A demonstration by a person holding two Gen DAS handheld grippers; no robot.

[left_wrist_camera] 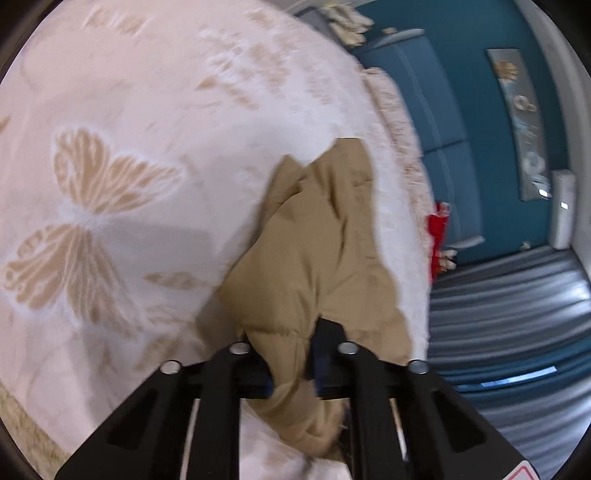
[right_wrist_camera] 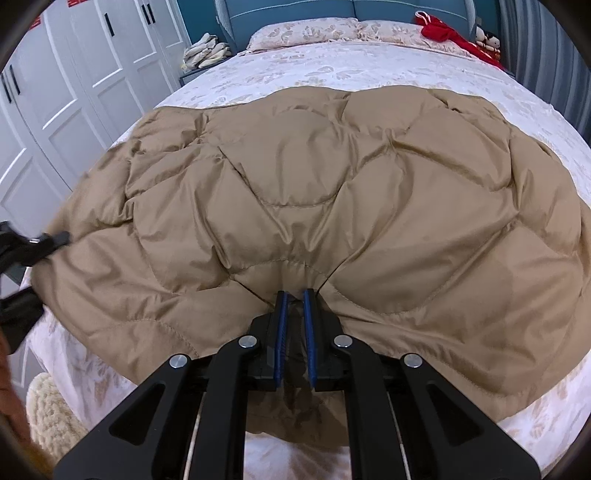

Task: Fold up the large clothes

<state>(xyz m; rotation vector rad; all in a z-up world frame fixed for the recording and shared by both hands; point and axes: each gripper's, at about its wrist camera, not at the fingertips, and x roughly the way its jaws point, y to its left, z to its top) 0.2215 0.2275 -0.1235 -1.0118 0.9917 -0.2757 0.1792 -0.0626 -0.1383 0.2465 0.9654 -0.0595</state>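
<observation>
Tongs on both sides, left tongs [left_wrist_camera: 291, 354] and right tongs [right_wrist_camera: 295, 314], clamp the tan jacket's [right_wrist_camera: 332, 184] near hem.

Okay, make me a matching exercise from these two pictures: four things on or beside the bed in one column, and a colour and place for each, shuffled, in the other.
Things:
1. quilted coat
2. bed cover
3. red cloth
4. wardrobe doors

Descriptions:
A. white, beside the bed on the picture's left
B. tan, spread across the bed, gripped at its near edge
C. pale with a beige butterfly print, under the coat
D. bright, at the far right corner by the headboard

Pairs: 1-B, 2-C, 3-D, 4-A
</observation>
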